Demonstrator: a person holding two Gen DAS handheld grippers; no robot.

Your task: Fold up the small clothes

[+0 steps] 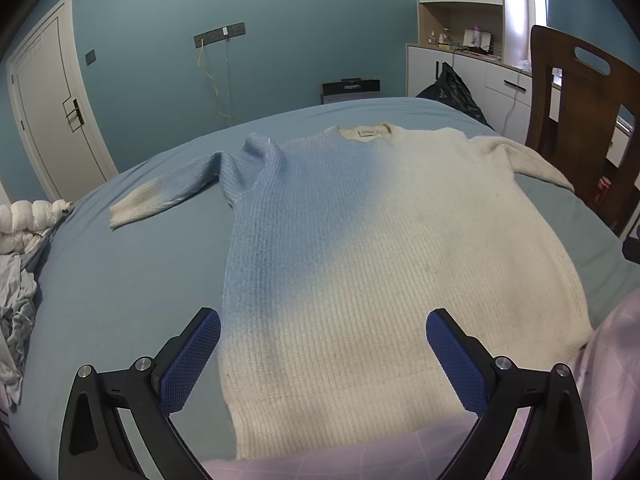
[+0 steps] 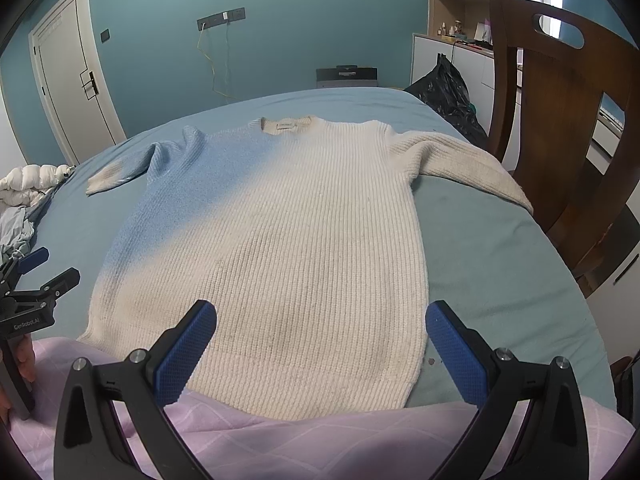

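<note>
Left wrist view: the left gripper (image 1: 323, 354) hangs with its jaws spread as wide as they go, holding nothing, above the near hem of a ribbed knit sweater, cream fading to pale blue (image 1: 360, 248). The sweater lies flat on the blue-sheeted bed (image 1: 120, 280), collar far, both sleeves out to the sides. A brown wooden chair (image 1: 580, 120) stands at the far right.

Right wrist view: the right gripper (image 2: 321, 346) also has its jaws fully apart and empty, over the sweater's near right corner; the left gripper sits at the left edge, just beside the hem
</note>
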